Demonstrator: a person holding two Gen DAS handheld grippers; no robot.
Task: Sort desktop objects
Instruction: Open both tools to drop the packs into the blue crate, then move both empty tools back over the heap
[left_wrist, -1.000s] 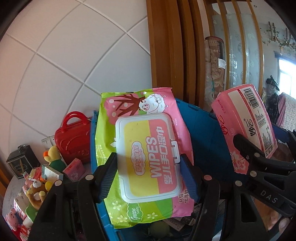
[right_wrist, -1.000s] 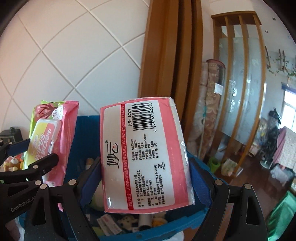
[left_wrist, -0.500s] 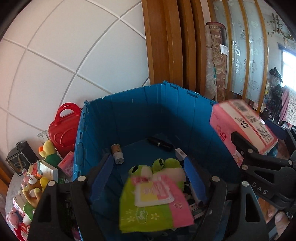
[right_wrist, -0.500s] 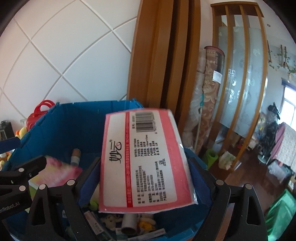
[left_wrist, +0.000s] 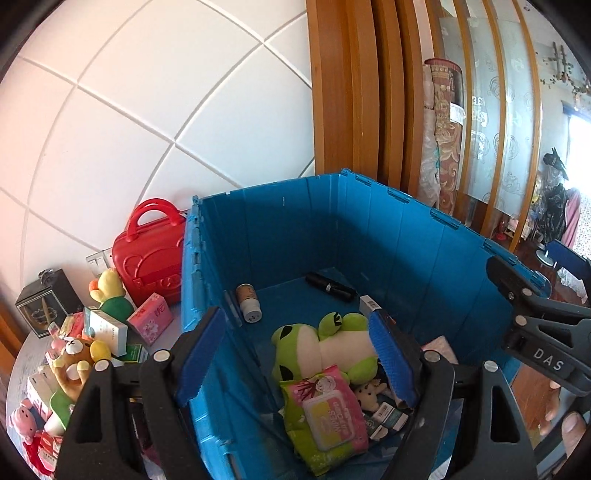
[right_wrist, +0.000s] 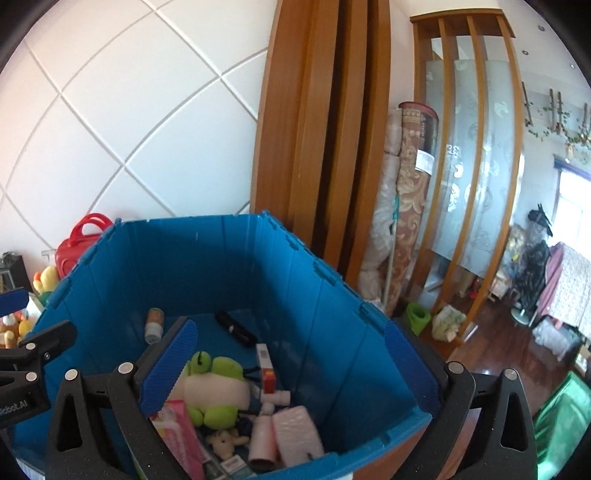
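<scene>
A blue crate (left_wrist: 369, 229) fills both views; its wall also shows in the right wrist view (right_wrist: 229, 266). In it lie a green and pink wipes pack (left_wrist: 325, 413), a green frog plush (left_wrist: 321, 343) and a pink tissue pack (right_wrist: 297, 437). My left gripper (left_wrist: 295, 354) is open and empty above the crate's near left part. My right gripper (right_wrist: 288, 362) is open and empty above the crate's near right part. The frog plush (right_wrist: 214, 387) and the wipes pack (right_wrist: 181, 432) also show in the right wrist view.
Left of the crate stand a red toy suitcase (left_wrist: 151, 251), plush toys (left_wrist: 77, 354), small boxes (left_wrist: 151, 317) and a dark lantern box (left_wrist: 48, 302). In the crate lie a small can (left_wrist: 249, 302), a black tube (left_wrist: 330, 286) and cartons. A wooden door frame (right_wrist: 325, 147) stands behind.
Both grippers opened. The wipes pack dropped from the left gripper into the crate, and then the pink tissue pack dropped from the right gripper into the crate.
</scene>
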